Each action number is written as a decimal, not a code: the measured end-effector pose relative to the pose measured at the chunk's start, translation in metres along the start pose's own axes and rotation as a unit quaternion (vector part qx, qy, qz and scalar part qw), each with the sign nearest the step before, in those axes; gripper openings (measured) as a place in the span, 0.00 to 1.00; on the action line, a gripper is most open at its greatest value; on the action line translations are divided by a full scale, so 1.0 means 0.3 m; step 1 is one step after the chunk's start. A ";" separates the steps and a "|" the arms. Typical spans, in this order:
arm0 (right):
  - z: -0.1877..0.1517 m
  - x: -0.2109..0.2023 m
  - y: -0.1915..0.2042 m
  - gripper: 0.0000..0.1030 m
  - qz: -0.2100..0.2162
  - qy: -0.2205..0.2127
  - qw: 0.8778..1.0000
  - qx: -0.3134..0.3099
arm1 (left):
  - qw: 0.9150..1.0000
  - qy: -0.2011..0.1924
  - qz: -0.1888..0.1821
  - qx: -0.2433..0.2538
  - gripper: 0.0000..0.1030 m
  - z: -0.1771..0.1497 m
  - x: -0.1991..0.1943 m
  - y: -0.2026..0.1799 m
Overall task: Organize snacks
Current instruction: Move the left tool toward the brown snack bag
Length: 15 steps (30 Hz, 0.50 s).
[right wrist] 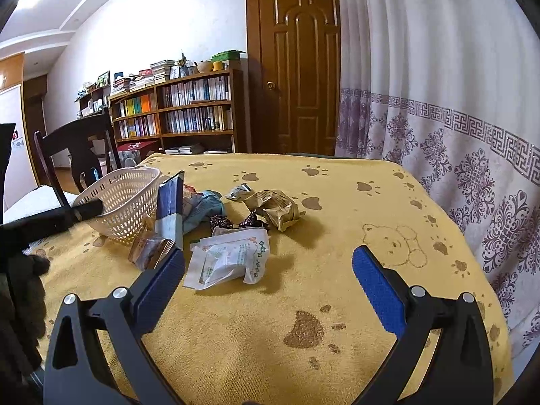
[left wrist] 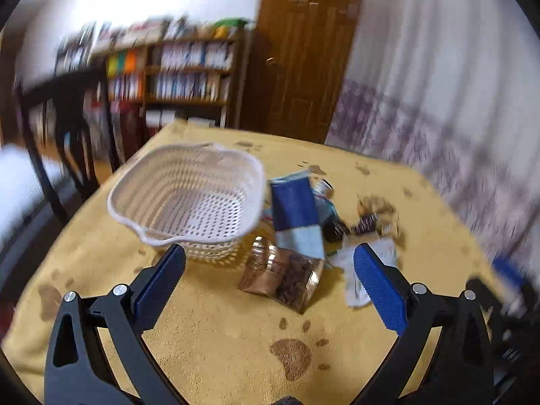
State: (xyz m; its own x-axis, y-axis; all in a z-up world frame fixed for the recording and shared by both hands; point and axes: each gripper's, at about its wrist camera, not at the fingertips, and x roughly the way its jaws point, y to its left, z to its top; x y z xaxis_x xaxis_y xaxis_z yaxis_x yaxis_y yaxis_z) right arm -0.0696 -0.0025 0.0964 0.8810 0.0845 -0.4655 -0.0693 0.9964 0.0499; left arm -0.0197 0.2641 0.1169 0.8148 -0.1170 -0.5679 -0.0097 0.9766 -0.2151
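Left wrist view shows the left gripper point(left wrist: 270, 270) with jaws wide and empty, above the clear jar point(left wrist: 281, 278) that lies on its side just beside the white basket point(left wrist: 189, 199). The basket is empty and the snacks are all on the tabletop point(left wrist: 219, 337), in a loose heap to the right of the basket. The right gripper point(right wrist: 268, 266) also has its jaws wide with nothing in them, near the white packets point(right wrist: 229, 260). I think the jar is the main risk: it is round and smooth, so jaws closing off its middle may push it and make it roll against the basket. The blue box point(right wrist: 170, 209) stands upright and leans close to the basket, so a careless touch could tip it onto the small wrapped sweets point(right wrist: 236, 221). The light basket may slide on the yellow cloth point(right wrist: 337, 202) if a jaw hits its rim. Open room is good on the near side and to the right, where the cloth is bare; the left edge by the chair point(right wrist: 74, 148) is close to the basket.
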 end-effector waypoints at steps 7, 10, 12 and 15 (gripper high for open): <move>0.000 0.021 -0.025 0.95 0.001 0.011 1.000 0.012 | 0.999 0.010 -0.015 -0.037 0.98 0.037 0.021 0.062; 0.003 0.027 -0.043 0.95 -0.001 0.013 1.000 0.021 | 0.998 0.028 -0.037 -0.031 0.98 0.026 0.053 0.022; 0.004 0.033 -0.056 0.95 -0.001 0.016 0.999 0.029 | 0.998 0.038 -0.038 -0.024 0.98 0.011 0.077 -0.001; 0.002 0.047 -0.070 0.95 0.000 0.023 0.999 0.038 | 0.997 0.063 -0.033 -0.015 0.98 -0.017 0.135 -0.031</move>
State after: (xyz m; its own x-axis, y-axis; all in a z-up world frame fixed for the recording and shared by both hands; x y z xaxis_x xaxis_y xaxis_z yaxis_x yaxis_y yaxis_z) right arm -0.0554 -0.0224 0.0892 0.8583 0.0871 -0.5058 -0.0321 0.9927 0.1164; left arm 0.0106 0.2494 0.0919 0.7355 -0.2052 -0.6457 0.0234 0.9602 -0.2785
